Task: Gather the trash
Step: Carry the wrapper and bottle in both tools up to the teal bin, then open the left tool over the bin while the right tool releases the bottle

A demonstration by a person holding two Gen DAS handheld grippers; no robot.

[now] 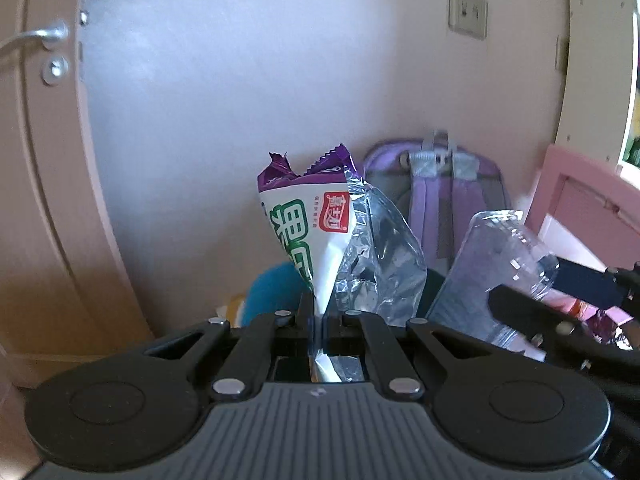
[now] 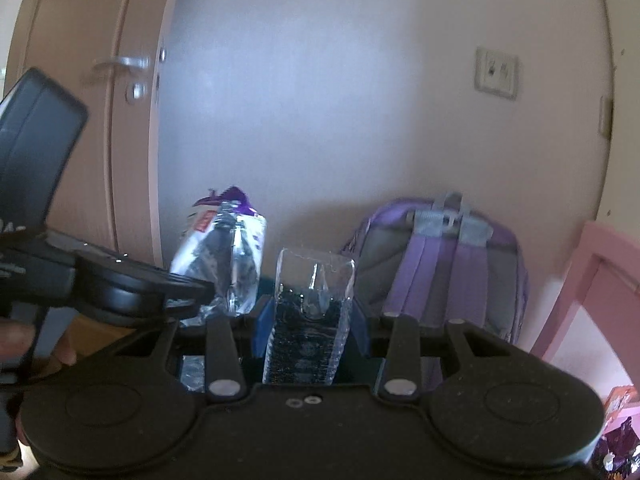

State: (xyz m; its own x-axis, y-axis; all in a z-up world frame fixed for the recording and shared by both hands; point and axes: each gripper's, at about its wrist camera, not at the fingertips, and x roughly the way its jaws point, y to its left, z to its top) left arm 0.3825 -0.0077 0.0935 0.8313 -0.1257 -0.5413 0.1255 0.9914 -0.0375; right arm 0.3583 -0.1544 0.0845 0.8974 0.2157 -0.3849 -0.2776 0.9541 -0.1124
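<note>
My left gripper (image 1: pixel 319 312) is shut on an empty snack wrapper (image 1: pixel 316 224), white with green characters, a purple torn top and a silver inside; it stands up from the jaws. The wrapper also shows in the right wrist view (image 2: pixel 224 256), held by the left gripper (image 2: pixel 188 292). My right gripper (image 2: pixel 308 320) is shut on a clear squashed plastic bottle (image 2: pixel 312 304) that sticks up between its blue pads. In the left wrist view the bottle (image 1: pixel 492 268) is at the right, gripped by the right gripper (image 1: pixel 532 292).
A purple backpack (image 2: pixel 440 264) leans against the white wall ahead. A door with a metal handle (image 1: pixel 44 40) is at the left. A pink chair (image 2: pixel 592 280) stands at the right. More purple wrappers (image 2: pixel 616 444) lie at the lower right. A blue round object (image 1: pixel 272 288) sits below the wrapper.
</note>
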